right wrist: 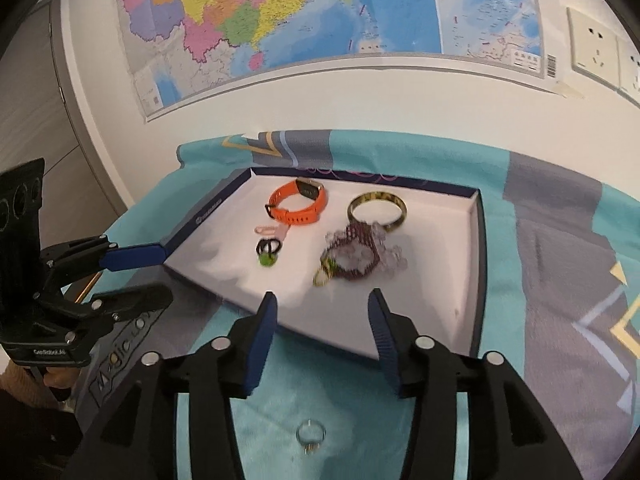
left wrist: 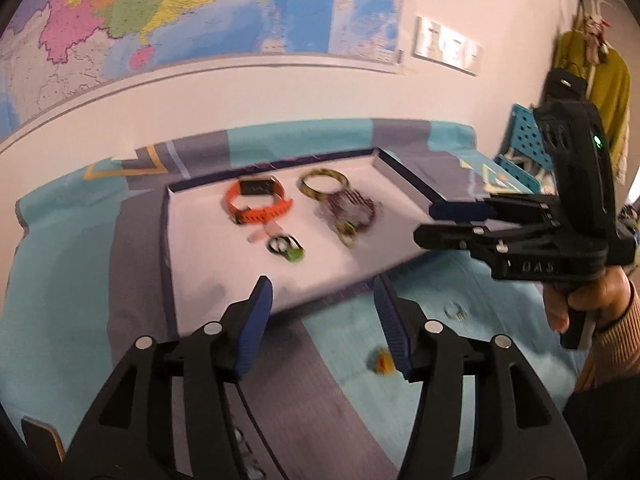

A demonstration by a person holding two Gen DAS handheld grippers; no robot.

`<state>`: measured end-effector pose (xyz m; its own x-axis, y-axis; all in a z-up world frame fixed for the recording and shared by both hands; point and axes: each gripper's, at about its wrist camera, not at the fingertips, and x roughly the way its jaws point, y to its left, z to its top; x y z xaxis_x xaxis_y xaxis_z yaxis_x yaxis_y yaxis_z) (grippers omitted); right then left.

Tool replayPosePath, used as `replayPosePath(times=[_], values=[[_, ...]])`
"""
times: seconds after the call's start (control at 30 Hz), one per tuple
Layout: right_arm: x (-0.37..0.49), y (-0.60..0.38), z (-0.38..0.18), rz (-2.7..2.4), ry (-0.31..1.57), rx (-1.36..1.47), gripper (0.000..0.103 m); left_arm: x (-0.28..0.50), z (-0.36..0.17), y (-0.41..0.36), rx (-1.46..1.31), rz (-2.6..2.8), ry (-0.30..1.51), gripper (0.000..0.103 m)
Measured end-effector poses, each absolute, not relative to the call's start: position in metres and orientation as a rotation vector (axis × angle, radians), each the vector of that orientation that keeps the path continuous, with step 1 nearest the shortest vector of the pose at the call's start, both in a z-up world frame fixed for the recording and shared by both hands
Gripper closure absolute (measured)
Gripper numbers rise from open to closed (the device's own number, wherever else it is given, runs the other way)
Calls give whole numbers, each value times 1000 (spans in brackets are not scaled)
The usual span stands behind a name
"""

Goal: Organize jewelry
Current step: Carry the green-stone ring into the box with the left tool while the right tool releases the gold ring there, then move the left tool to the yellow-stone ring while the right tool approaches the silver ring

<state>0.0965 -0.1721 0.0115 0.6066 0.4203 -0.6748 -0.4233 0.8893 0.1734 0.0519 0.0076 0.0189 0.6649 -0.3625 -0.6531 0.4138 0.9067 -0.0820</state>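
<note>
A white tray with a dark blue rim [left wrist: 165, 240] [right wrist: 478, 264] lies on the teal cloth. In it are an orange watch [left wrist: 260, 205] [right wrist: 298, 205], a patterned bangle [left wrist: 322, 184] [right wrist: 378, 209], a dark red beaded bracelet [left wrist: 352, 213] [right wrist: 356, 256], a black hair tie with a green bead [left wrist: 286, 249] [right wrist: 267, 251] and a small pink clip [right wrist: 272, 231]. A silver ring [left wrist: 454, 312] [right wrist: 310, 435] lies on the cloth in front of the tray. My left gripper [left wrist: 324, 320] [right wrist: 168, 274] and right gripper [right wrist: 322, 324] [left wrist: 424, 223] hover open and empty at the tray's near edge.
A small yellow-orange item [left wrist: 382, 362] lies on the cloth by my left gripper's right finger. A map hangs on the wall behind the table. A blue crate [left wrist: 524, 152] and hanging clothes stand to the right. A hand in a ribbed sleeve [left wrist: 580, 304] holds the right gripper.
</note>
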Motion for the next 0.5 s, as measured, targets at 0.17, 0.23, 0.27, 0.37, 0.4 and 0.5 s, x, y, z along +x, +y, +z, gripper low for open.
replayPosePath(times=[0.17, 0.23, 0.27, 0.37, 0.4, 0.5], values=[[80, -181, 1, 475, 807, 15, 53, 36, 1, -1, 93, -474, 762, 49], [73, -182, -5, 469, 822, 17, 52, 32, -7, -5, 105, -479, 780, 49], [70, -182, -8, 463, 827, 13, 49, 30, -10, -7, 108, -482, 787, 49], [63, -183, -18, 465, 857, 14, 49, 26, -16, -11, 111, -499, 805, 49], [60, -183, -20, 464, 862, 9, 49, 25, -17, -13, 116, -497, 808, 49], [54, -182, -25, 463, 874, 2, 49, 23, -19, -15, 116, -501, 816, 49]])
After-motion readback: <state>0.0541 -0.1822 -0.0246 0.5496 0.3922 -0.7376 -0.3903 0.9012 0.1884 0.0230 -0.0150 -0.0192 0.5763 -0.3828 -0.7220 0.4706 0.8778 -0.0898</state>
